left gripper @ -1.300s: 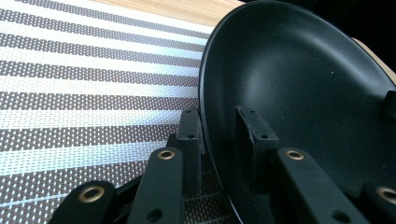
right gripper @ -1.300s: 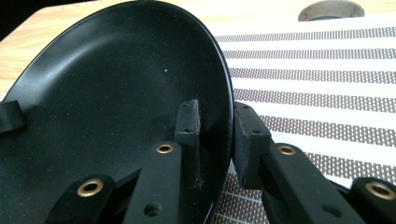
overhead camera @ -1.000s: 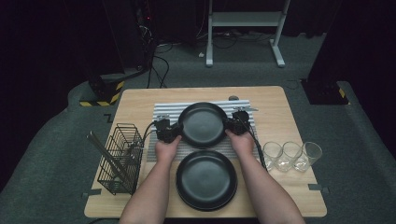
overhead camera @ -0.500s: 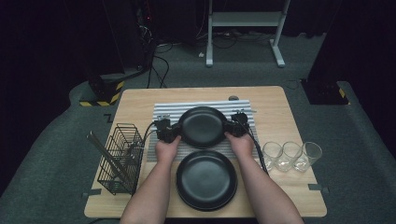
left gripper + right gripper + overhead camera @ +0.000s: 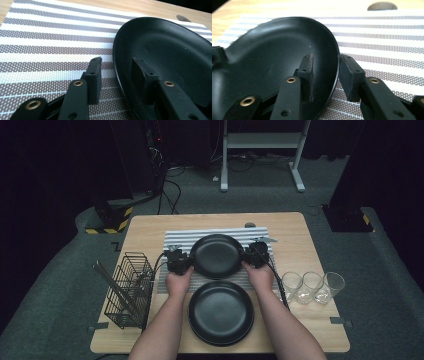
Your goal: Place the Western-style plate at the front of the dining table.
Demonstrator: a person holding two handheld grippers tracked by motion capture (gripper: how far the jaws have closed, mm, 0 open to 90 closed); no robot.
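Counting two black plates (image 5: 216, 255), three glasses (image 5: 313, 286); left gripper (image 5: 116, 72) and right gripper (image 5: 325, 75) have just been opening, jaws loosely straddling the far plate's rim; the rack's (image 5: 127, 290) contents are indistinct.

Your black plate (image 5: 170, 57) is running off the right and bottom edges of the left gripper view, and off the left and bottom edges of the right gripper view, where its left part is blurring. Your forearms are hiding both edges of the nearer plate (image 5: 220, 312) in the high view, and the contents of the wire rack (image 5: 129, 290) are reading too small to identify.
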